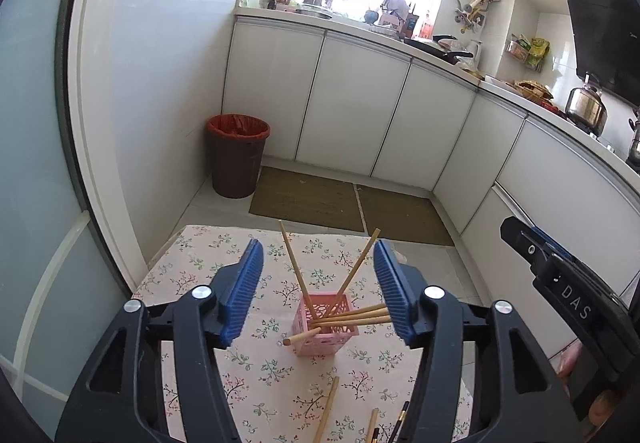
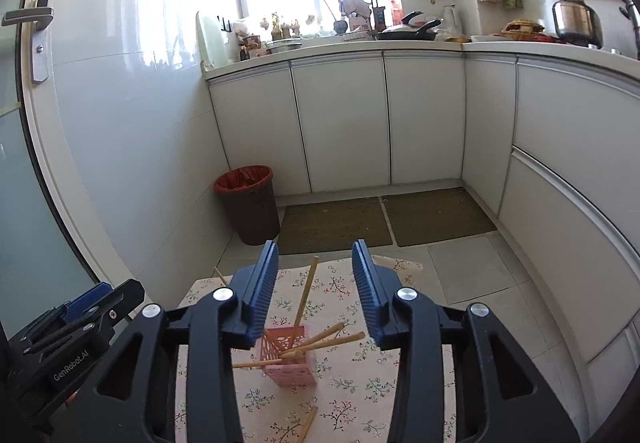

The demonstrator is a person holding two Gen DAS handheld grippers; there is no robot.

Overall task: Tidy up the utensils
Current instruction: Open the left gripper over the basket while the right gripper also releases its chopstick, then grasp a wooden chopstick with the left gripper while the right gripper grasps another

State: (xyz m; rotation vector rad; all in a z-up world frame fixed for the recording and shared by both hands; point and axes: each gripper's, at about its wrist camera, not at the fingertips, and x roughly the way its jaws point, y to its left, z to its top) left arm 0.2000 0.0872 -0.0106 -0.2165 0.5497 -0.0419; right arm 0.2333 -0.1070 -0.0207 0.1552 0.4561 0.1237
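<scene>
A pink lattice holder [image 1: 325, 327] stands on the floral tablecloth [image 1: 192, 267] with several wooden chopsticks [image 1: 291, 259] leaning out of it in different directions. My left gripper [image 1: 318, 291] hovers just above and before the holder, open, with nothing pressed between its blue pads. Loose chopsticks [image 1: 326, 409] lie on the cloth nearer to me. In the right wrist view my right gripper [image 2: 316, 291] is also open above the same holder [image 2: 290, 357], its pads clear of the chopsticks [image 2: 306, 293]. One loose chopstick [image 2: 308, 421] lies below it.
The small table ends just beyond the holder. Behind it are floor mats [image 1: 312, 199], a brown bin with a red liner [image 1: 237, 159], and white cabinets [image 1: 360, 103]. A glass door [image 2: 24, 163] is at the left. The left gripper's body [image 2: 108, 295] shows at lower left.
</scene>
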